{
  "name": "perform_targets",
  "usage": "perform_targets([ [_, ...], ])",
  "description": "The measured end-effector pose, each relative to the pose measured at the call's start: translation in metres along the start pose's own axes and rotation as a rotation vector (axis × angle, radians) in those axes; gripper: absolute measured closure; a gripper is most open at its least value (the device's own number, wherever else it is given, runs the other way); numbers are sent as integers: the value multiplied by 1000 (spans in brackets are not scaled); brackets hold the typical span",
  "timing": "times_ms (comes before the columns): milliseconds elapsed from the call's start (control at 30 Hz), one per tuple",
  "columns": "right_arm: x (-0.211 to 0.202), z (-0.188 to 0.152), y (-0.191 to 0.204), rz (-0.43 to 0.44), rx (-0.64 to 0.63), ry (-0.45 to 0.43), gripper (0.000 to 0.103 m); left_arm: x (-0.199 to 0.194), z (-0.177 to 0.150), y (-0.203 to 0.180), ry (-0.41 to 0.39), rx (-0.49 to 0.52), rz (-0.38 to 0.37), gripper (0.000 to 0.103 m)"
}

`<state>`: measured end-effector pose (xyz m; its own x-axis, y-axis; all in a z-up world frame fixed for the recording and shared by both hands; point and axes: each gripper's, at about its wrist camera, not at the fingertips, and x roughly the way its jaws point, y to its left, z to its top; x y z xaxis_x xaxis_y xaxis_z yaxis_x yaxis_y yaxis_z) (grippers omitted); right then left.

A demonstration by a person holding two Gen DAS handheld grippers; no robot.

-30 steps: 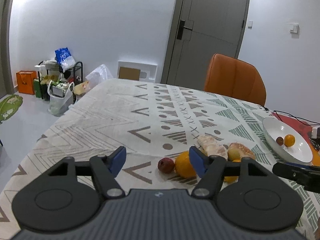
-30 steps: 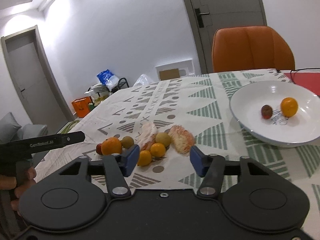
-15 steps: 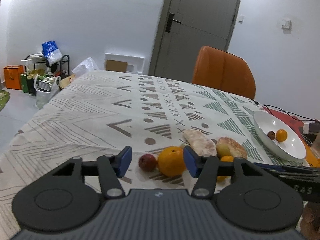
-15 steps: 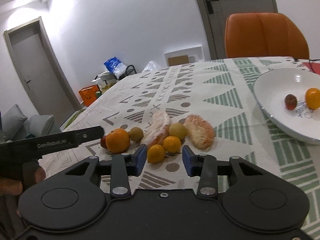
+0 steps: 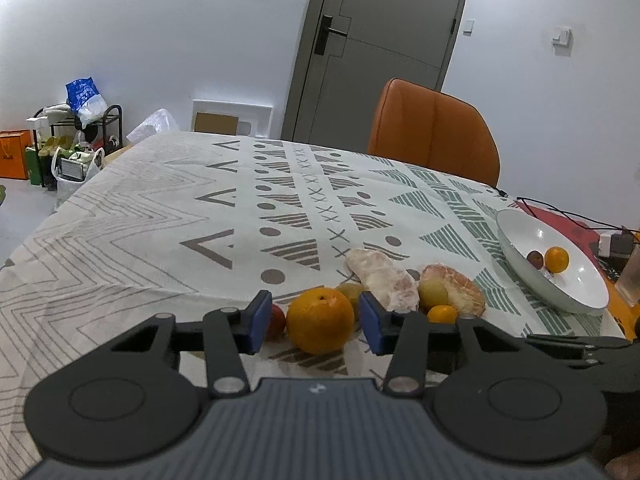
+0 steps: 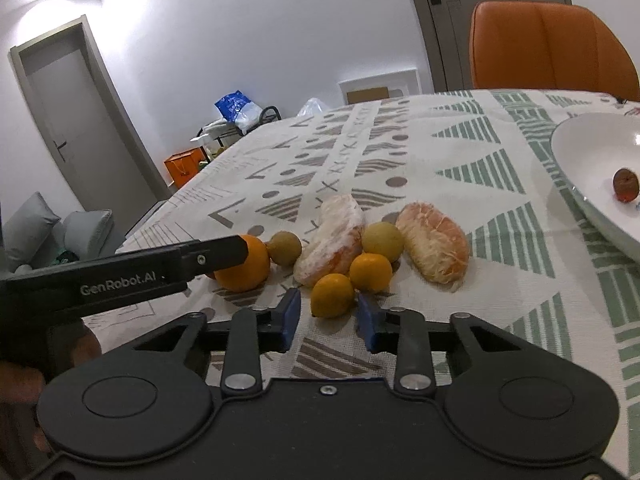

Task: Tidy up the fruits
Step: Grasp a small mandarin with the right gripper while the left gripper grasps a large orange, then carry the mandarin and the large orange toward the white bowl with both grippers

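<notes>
A pile of fruit lies on the patterned tablecloth. My left gripper (image 5: 315, 326) has its jaws closing around a large orange (image 5: 320, 320); the blue pads stand just clear of its sides. A small red fruit (image 5: 277, 320) peeks from behind the left pad. My right gripper (image 6: 329, 320) is also closing, with a small yellow-orange fruit (image 6: 333, 295) at its tips and a thin gap on each side. Behind lie another small orange (image 6: 371, 272), two greenish fruits, and two peeled citrus segments (image 6: 334, 240) (image 6: 434, 246). A white bowl (image 5: 532, 232) at the right holds a dark red fruit (image 5: 535, 258) and an orange (image 5: 557, 259).
An orange chair (image 5: 432, 132) stands at the table's far side. A glass (image 5: 630, 276), a red mat and cables sit beyond the bowl at the right edge. The left gripper's arm (image 6: 160, 268) crosses the right wrist view at the left.
Both grippers moved forward and down toward the fruit pile while their jaws narrowed. The large orange now sits between the left pads, the small yellow-orange fruit between the right pads.
</notes>
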<state>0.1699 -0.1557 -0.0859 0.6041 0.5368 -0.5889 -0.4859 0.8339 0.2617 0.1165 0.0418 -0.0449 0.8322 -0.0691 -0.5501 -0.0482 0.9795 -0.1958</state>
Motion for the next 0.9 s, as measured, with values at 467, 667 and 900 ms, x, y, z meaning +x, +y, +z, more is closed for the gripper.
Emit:
perform_targets([
  [467, -22, -3, -12, -4, 45, -40, 82, 3, -1, -11, 4, 55, 70, 56],
  [667, -32, -4, -20, -13, 63, -63, 82, -4, 1, -20, -25, 86, 74, 56],
  [900, -39, -9, -28, -23, 82, -70, 82, 9, -7, -28, 7, 115, 90, 56],
])
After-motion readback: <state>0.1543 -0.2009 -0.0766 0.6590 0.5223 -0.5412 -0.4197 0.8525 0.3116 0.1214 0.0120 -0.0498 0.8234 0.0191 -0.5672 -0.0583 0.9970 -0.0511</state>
